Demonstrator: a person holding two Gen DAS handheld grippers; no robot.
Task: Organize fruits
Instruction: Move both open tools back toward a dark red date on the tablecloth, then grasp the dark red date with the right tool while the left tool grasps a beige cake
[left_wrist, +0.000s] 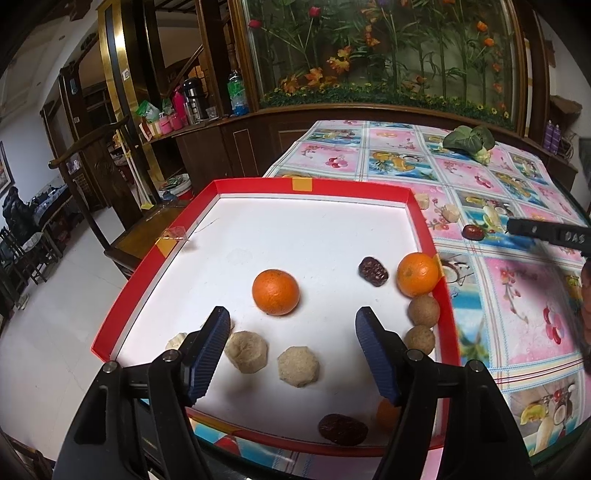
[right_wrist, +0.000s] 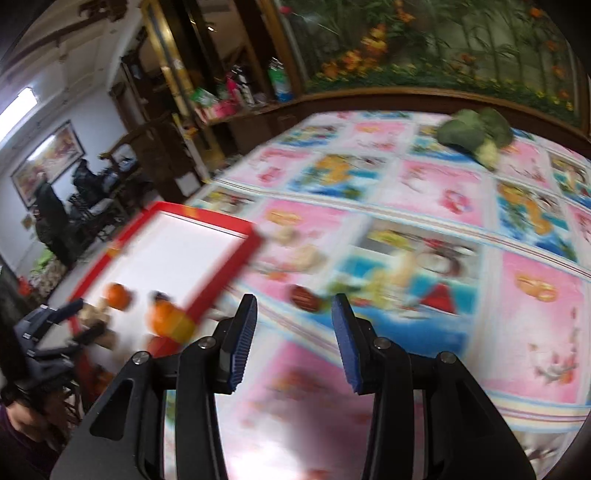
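Fruits lie in a shallow red-walled tray (left_wrist: 255, 183) with a white floor, set at the near left corner of the desk (left_wrist: 517, 295). A round orange (left_wrist: 275, 292) with dimpled peel sits mid-tray, showing no long axis. A second orange (left_wrist: 417, 274) rests at three o'clock from it, against the right wall. Between them lies a dark, wrinkled red date (left_wrist: 373, 271), oblong, its long axis running from about ten to four o'clock. Two tan, rough-skinned round fruits (left_wrist: 423, 311) stack along the right wall at five o'clock from the second orange. Two pale, lumpy, peeled-looking pieces (left_wrist: 246, 351) lie at six o'clock from the middle orange, and a larger wrinkled date (left_wrist: 343, 429) lies near the front wall, long axis roughly nine to three.

The left hand-held gripper (left_wrist: 293, 334) hangs over the tray's near half, jaws spread wide with nothing between the ribbed blue pads.

Outside the tray, a glossy red date (left_wrist: 473, 232) rests on the desk's fruit-print oilcloth, at one o'clock from the second orange, with two pale pieces (left_wrist: 451, 213) just beyond. The right hand-held gripper (right_wrist: 294, 338) hangs over the cloth, jaws partly apart and empty; its view is blurred. A leafy green vegetable (left_wrist: 471, 142) lies at the far edge.
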